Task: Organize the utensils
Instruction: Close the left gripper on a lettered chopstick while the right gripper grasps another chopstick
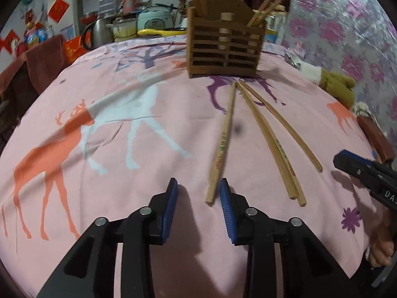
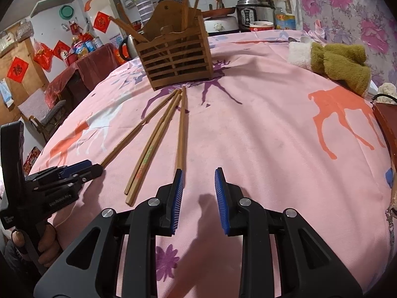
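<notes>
The left hand-held gripper [image 1: 198, 186] hovers low over the tabletop [image 1: 124, 186] with its two blue-padded jaws spread apart and nothing between them. The near end of one chopstick [image 1: 222, 144] lies just inside its right pad, resting on the cloth and not pinched. The right hand-held gripper [image 2: 198, 176] is likewise open and empty; the near end of the rightmost chopstick [image 2: 181, 129] ends just beside its left pad.

Four loose chopsticks lie on the pink deer-print cloth, fanned out with their far tips drawn together near the holder. In the left wrist view the single one sits leftmost, then a touching pair [image 1: 270, 144], then the fourth [image 1: 282, 124] farthest right. In the right wrist view the same four read as one at far left [image 2: 139, 126], the pair [image 2: 151, 146] in the middle, and one on the right.

One slatted wooden utensil holder [image 1: 224, 47] stands upright on the far part of the tabletop, just beyond the tips. More chopsticks stand in it, leaning out of its compartments: at least two on each side in the right wrist view, though the exact count is unclear.

To the right, near the tabletop's edge, lies one olive-green and white towel [image 2: 340, 64]. Beyond the far edge stand one rice cooker [image 2: 253, 12] and one bottle of oil [image 2: 285, 10].
</notes>
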Tool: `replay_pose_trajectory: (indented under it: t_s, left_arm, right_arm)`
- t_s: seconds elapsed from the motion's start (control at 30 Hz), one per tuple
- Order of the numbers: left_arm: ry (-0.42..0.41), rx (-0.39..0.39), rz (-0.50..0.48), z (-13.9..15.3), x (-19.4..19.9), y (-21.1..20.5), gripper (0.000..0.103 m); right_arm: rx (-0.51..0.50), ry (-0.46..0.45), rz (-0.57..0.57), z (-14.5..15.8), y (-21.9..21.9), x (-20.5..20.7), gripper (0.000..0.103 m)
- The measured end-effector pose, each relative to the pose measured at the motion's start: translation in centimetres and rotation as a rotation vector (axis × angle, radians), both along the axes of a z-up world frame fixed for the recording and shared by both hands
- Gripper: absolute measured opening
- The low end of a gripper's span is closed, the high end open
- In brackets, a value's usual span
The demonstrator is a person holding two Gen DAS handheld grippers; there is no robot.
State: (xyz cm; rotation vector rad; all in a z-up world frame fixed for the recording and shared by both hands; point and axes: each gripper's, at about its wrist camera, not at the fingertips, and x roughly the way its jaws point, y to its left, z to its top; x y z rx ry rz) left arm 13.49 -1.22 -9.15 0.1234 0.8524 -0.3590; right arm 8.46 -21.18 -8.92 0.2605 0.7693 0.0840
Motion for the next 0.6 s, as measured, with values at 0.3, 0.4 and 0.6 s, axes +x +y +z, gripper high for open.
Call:
replay_pose_trajectory:
  t_s: [0.3, 0.4, 0.6]
  left_arm:
    - [-0.02, 0.001, -0.011, -0.2, -0.6, -0.8, 0.023]
    - [0.008, -0.057, -0.001, 0.0, -0.1, 0.1, 0.009]
    - [-0.004, -0.11, 0.023, 1.3, 0.0, 1.3, 0.008]
  right_arm:
    - [-0.052, 0.003, 0.063, -0.2, 2.1, 0.2, 0.029]
    - [-0.072, 0.016, 0.064, -0.5, 2.5, 0.6, 0.028]
    - [-0.094, 0.016, 0.045, -0.8, 2.5, 0.6, 0.006]
